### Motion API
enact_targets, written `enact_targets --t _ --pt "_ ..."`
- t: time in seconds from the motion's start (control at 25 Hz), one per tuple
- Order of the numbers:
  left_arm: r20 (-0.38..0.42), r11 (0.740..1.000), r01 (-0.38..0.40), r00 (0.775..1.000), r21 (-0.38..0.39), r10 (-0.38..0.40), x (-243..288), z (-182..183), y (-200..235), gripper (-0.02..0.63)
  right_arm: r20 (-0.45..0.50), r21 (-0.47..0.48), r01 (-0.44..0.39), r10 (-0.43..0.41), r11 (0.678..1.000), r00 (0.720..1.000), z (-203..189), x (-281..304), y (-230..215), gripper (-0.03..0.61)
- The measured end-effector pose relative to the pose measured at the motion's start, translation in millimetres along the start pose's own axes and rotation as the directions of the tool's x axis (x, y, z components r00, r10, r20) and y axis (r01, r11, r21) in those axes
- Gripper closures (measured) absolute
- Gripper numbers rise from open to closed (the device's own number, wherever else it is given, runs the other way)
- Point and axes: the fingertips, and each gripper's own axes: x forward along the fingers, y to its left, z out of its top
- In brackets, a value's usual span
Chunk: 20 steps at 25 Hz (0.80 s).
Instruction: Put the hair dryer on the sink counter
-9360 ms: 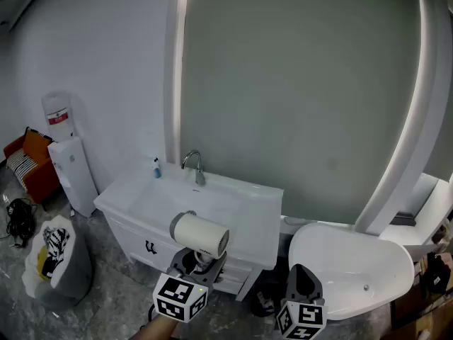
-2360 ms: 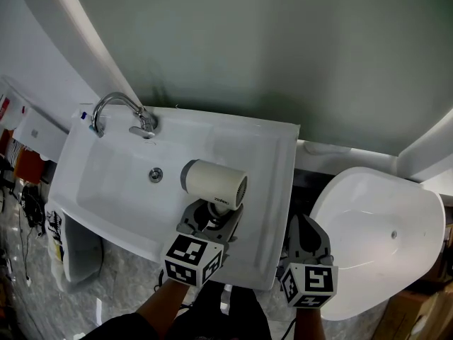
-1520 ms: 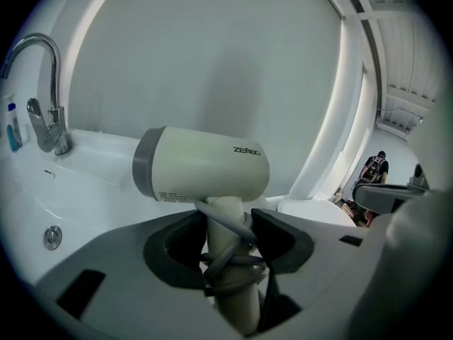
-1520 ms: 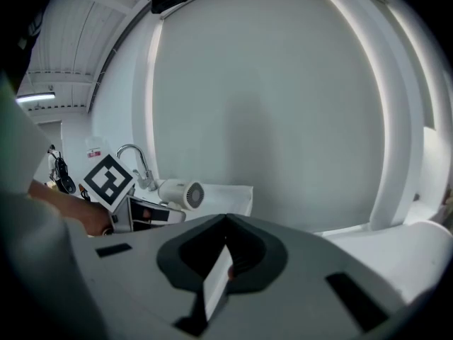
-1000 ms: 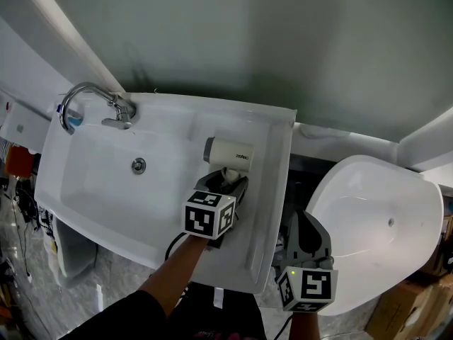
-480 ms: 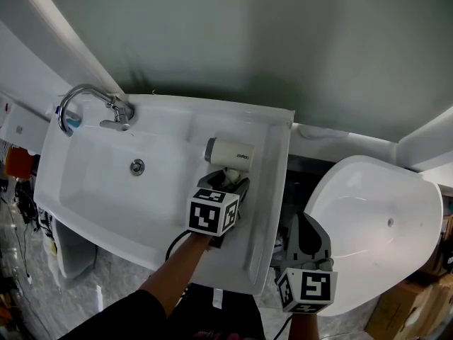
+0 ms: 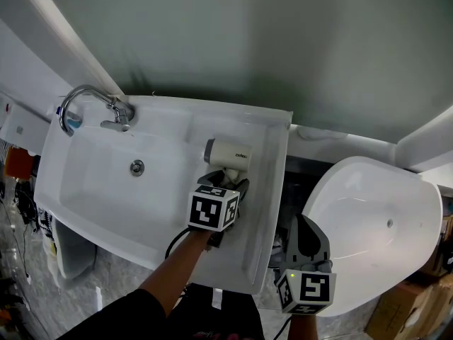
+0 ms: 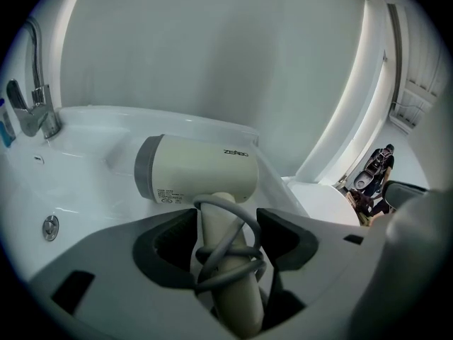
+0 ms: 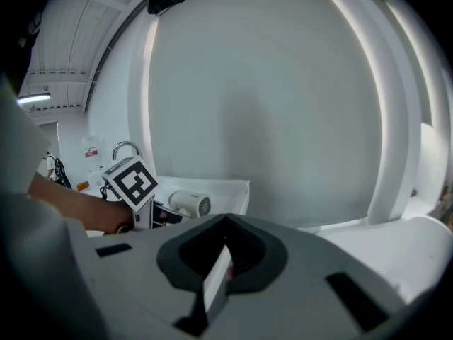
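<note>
Faucet [image 7: 88, 105] far left, basin [image 7: 106, 183] beside it. Hair dryer [image 7: 228, 153] now down on counter [image 7: 265, 183] right of basin, barrel lying flat; two seconds back it hung in the air, gripped. Left gripper [image 8: 223, 236]: jaws have just been opening, spread either side of cord-wrapped handle, pads off it. Reads as release, only withdrawal left. Right gripper [image 9: 225, 253]: jaws pressed together, empty, off counter's right edge.

Looks like a bathroom, folks: white sink counter [image 7: 267, 202] with a chrome faucet [image 7: 83, 99], a light-edged wall panel [image 7: 283, 41] behind it, and a white bathtub [image 7: 371, 222] just beside.
</note>
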Motion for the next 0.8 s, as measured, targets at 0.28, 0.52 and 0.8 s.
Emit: enact_targets --t 0.28,0.52,0.8 --pt "0.014 1.0 -0.01 1.0 0.007 0.01 -5.1 1.2 0.9 0.339 0.007 0.007 -0.001 0.001 1.0 1.0 4.0 -0.9 0.4 0.557" --pt "0.088 0.998 -0.024 0.996 0.05 0.019 -31.9 14.9 -2.2 0.339 0.019 -0.004 -0.015 0.015 1.0 1.0 7.4 -4.3 5.3 0.557" --pt "0.262 0.995 -0.039 0.965 0.093 0.013 -100.3 40.4 -14.1 0.341 0.076 -0.027 -0.025 0.027 0.999 0.997 29.8 -23.1 20.4 0.557"
